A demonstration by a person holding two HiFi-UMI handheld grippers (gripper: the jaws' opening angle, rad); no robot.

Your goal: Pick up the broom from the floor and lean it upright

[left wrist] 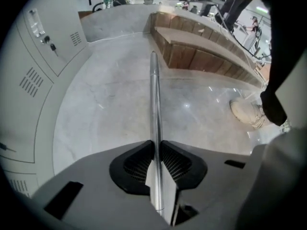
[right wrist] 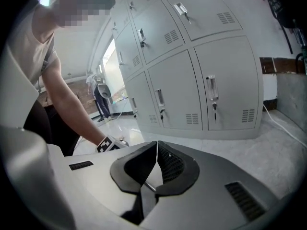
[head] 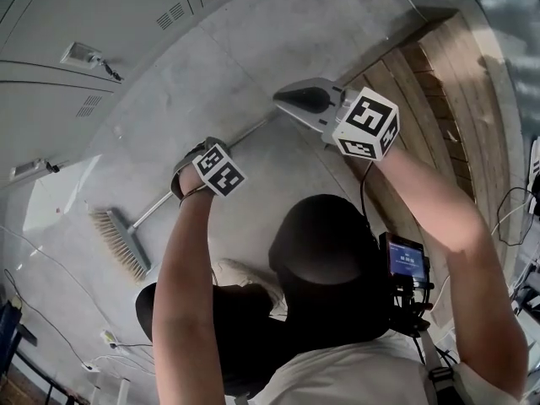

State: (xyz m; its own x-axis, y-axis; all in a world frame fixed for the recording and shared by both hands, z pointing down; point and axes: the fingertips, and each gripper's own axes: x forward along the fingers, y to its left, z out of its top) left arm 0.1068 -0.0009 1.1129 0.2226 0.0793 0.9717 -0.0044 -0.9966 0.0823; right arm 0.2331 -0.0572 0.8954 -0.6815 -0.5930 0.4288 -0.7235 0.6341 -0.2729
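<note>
Done: left hand-held gripper (left wrist: 156, 163) clenched on the broom (head: 125, 243) handle, brush toward 7 o'clock
Left: broom lies on the floor (head: 211, 83); lifting, leaning remain
Right hand-held gripper (right wrist: 156, 169): closed, empty

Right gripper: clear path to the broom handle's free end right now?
Probably yes: nothing blocks the free end of the handle; the left gripper clamps it farther down. The right gripper is shut and must open first.

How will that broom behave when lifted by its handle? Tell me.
The handle looks like smooth shiny metal, so it may slip or twist in the left gripper clamped on it. Held away from the bristle head, it will probably tip head-down. The pole should stay stiff.
</note>
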